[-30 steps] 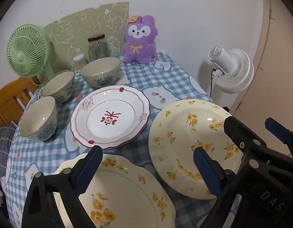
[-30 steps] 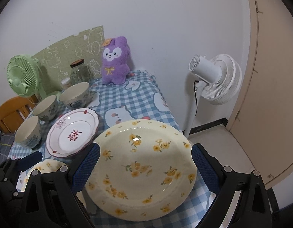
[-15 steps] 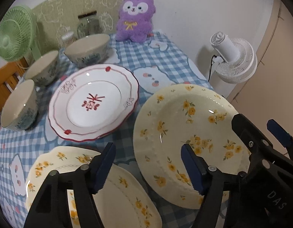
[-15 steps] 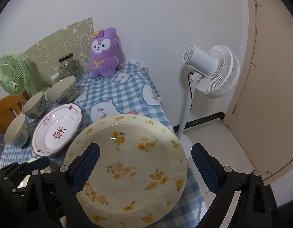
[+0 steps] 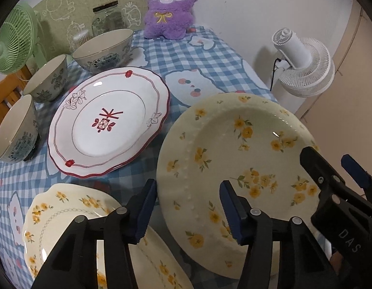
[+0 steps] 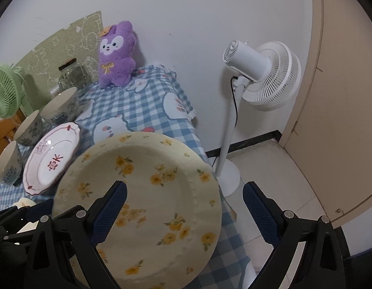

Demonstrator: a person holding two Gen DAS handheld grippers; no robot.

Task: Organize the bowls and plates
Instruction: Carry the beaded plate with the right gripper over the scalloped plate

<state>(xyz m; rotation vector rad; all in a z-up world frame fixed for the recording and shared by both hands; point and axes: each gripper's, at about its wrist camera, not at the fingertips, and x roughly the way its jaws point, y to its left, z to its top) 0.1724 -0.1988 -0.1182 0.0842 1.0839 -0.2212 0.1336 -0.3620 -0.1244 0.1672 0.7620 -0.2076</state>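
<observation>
A round cream plate with yellow flowers (image 5: 234, 144) lies at the table's near right corner. My left gripper (image 5: 188, 207) straddles its left rim: one finger is outside the rim and the other is over the plate. Its jaws are closing, and the pads do not press on the plate. My right gripper (image 6: 186, 202) stands wide open across the plate's right rim (image 6: 210, 192), also seen as the right gripper (image 5: 328, 161) from the left wrist. A scalloped yellow-flowered plate (image 5: 65, 216) lies under the left gripper. A red-trimmed white plate (image 5: 108, 125) and three bowls (image 5: 104, 45) sit beyond.
The blue checked tablecloth (image 5: 198, 55) carries a purple plush toy (image 5: 171, 7), a glass jar (image 5: 106, 16) and a green fan (image 5: 10, 43) at the back. A white standing fan (image 6: 263, 77) and a beige door (image 6: 342, 96) are off the table's right edge. A wooden chair (image 5: 7, 91) stands at the left.
Both grippers have come down and forward onto the round flowered plate. The left jaws have narrowed a good deal. The right jaws stay wide.
</observation>
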